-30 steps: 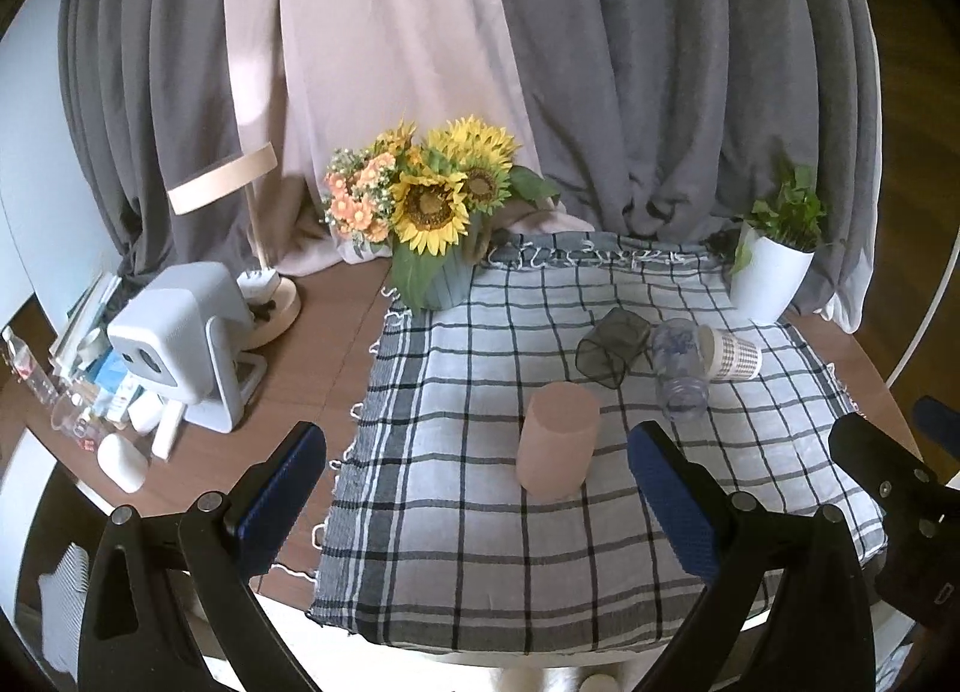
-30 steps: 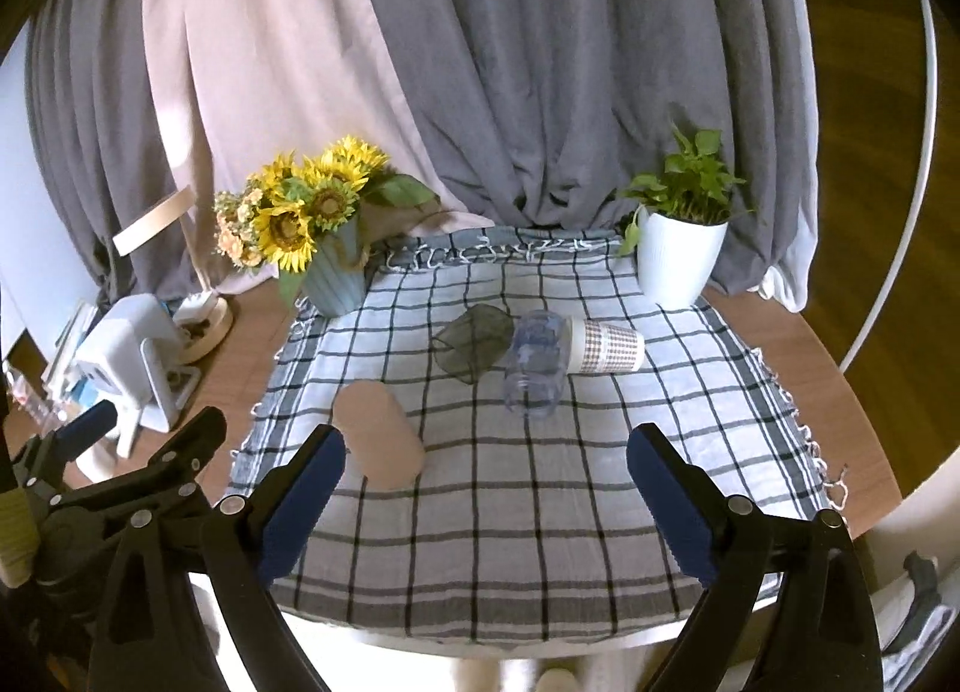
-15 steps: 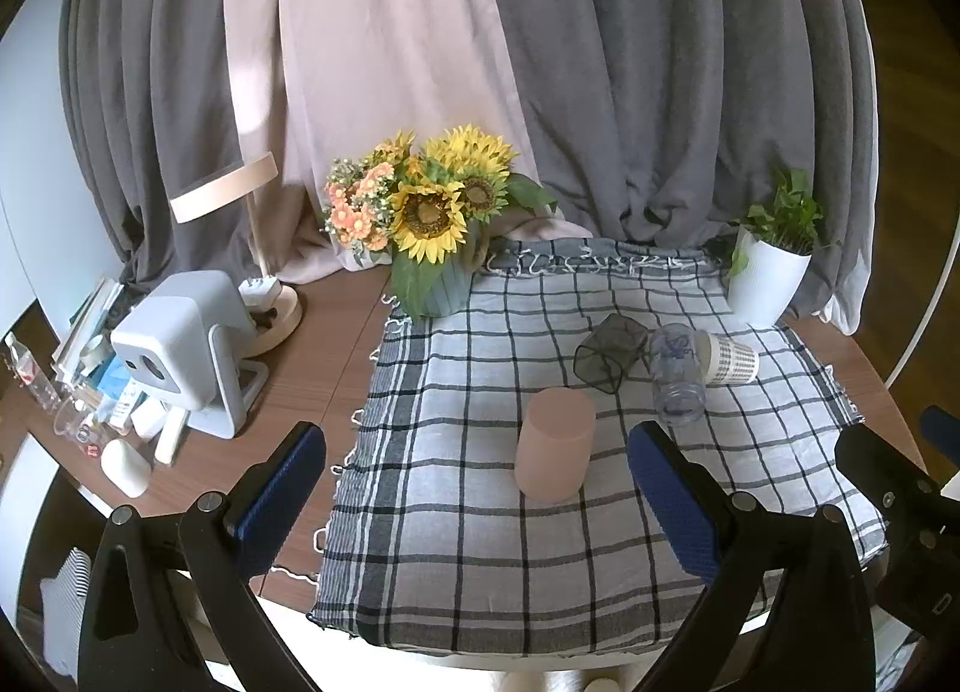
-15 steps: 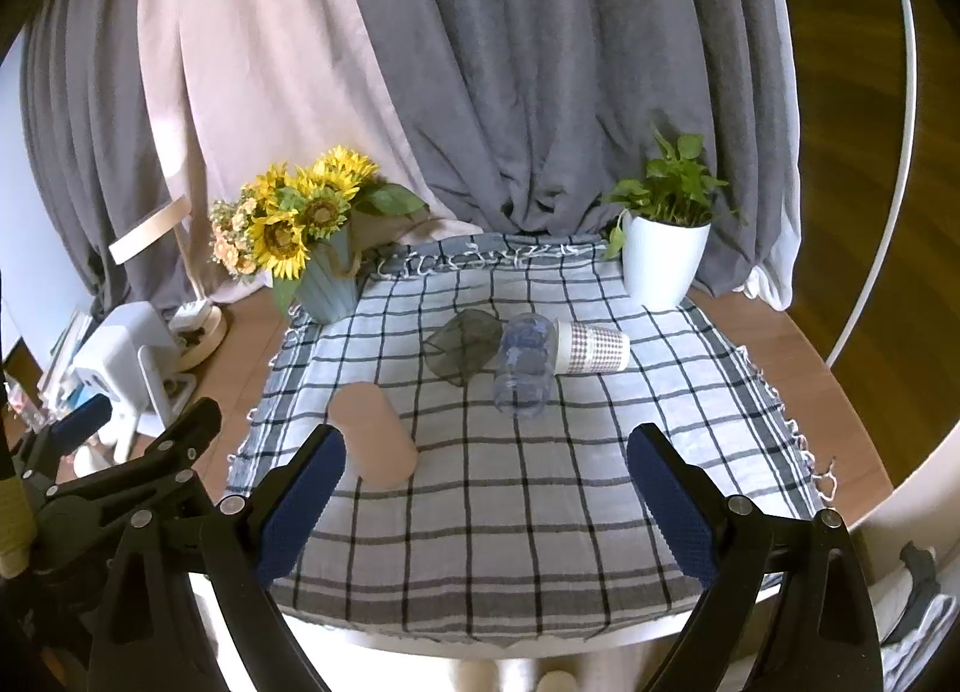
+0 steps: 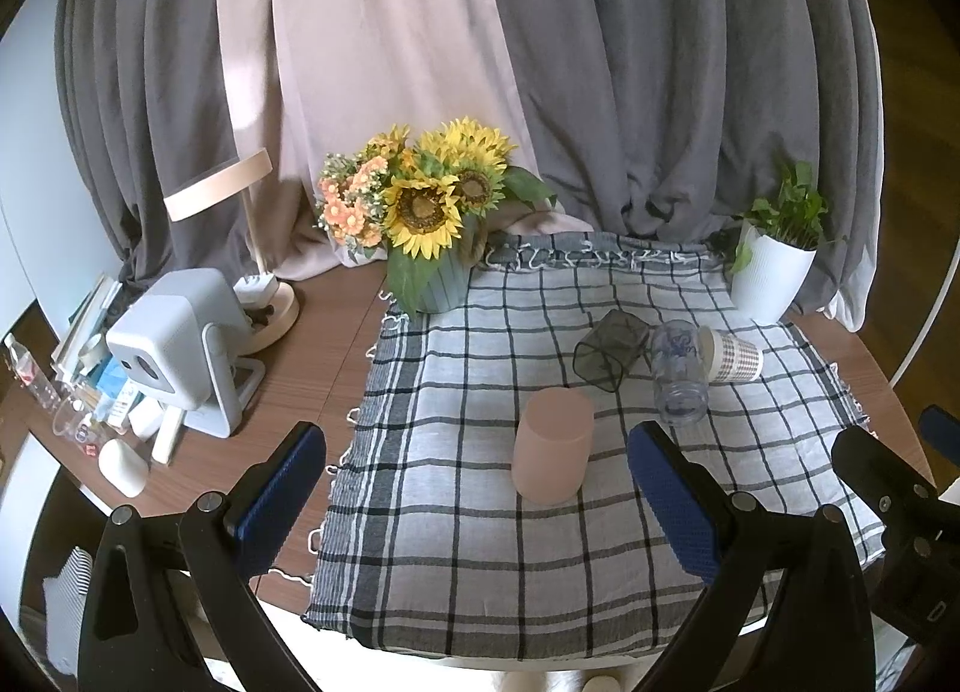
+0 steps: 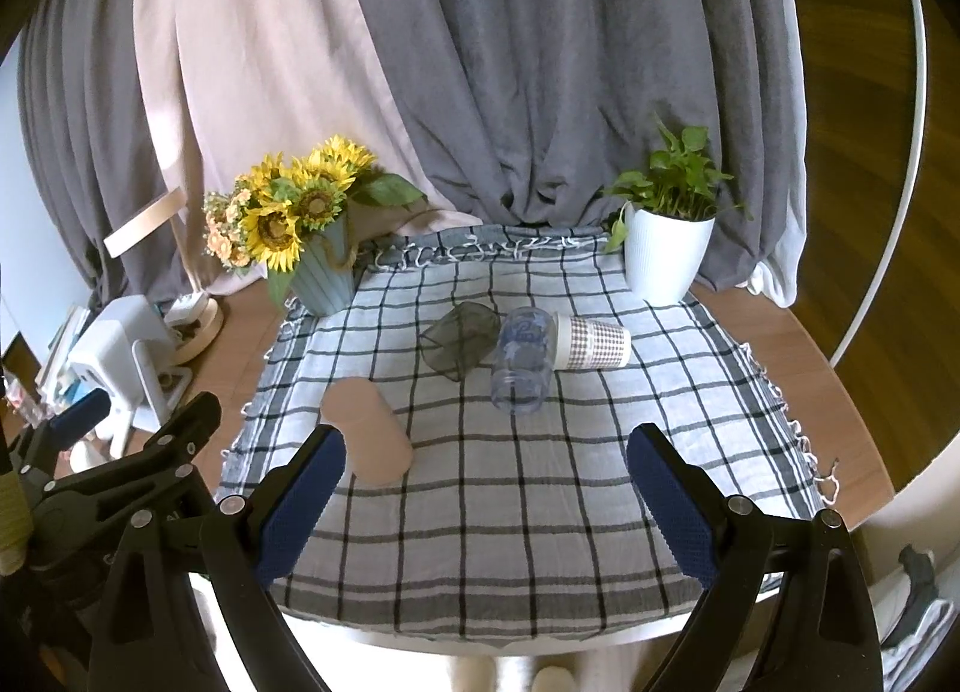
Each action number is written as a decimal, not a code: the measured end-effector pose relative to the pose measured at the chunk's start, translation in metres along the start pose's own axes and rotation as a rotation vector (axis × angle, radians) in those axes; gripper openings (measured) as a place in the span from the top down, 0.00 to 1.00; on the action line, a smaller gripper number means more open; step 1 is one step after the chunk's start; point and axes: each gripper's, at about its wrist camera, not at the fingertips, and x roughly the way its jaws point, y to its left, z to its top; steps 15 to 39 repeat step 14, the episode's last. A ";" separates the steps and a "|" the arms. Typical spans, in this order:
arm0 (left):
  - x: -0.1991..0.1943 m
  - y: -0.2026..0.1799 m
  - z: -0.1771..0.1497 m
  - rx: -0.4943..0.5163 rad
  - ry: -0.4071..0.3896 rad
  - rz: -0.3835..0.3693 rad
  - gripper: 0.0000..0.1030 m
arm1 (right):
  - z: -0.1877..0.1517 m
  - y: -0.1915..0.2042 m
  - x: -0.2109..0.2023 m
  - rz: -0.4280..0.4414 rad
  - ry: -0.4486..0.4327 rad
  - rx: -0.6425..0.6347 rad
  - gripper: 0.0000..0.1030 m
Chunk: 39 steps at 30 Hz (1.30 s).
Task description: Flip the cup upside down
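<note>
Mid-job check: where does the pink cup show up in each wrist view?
Left wrist view: the pink cup stands low and centre on the checked cloth, between the open tongs' tips.
Right wrist view: the pink cup is lower left, just above the left blue tip.
Shared landmark: the sunflower vase at the cloth's far left corner.

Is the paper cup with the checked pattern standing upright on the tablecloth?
No, the checked paper cup lies on its side on the tablecloth, its mouth against the clear plastic cup, which also lies down.
</note>
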 end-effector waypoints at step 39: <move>0.008 -0.003 0.004 0.007 0.009 0.012 0.00 | 0.002 -0.003 0.012 0.004 0.016 0.001 0.08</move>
